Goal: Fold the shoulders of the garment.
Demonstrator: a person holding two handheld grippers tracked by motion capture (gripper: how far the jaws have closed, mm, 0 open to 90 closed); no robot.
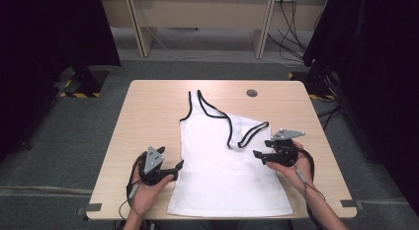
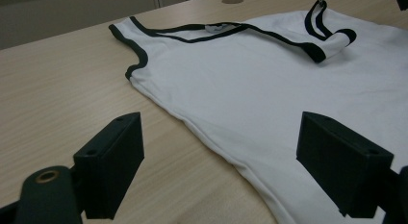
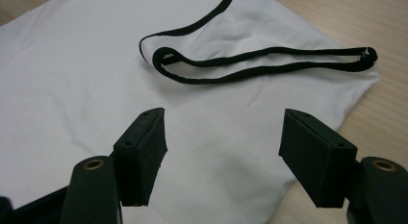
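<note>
A white tank top (image 1: 227, 166) with black trim lies flat on the wooden table (image 1: 148, 116), hem toward me. Its right shoulder strap (image 1: 252, 134) is folded down onto the body. My left gripper (image 1: 178, 170) sits at the shirt's left edge, open; in the left gripper view its jaws (image 2: 221, 161) straddle the side seam of the shirt (image 2: 269, 89) without touching it. My right gripper (image 1: 262, 148) hovers at the shirt's right side, open, its jaws (image 3: 223, 152) spread above the white cloth (image 3: 72, 80) just below the folded strap (image 3: 269, 63).
A round cable hole (image 1: 252, 93) sits in the table's far side. Bare wood flanks the shirt on both sides. Beyond the table are grey carpet, a pale desk (image 1: 197, 13) with cables, and dark curtains (image 1: 375, 67) at left and right.
</note>
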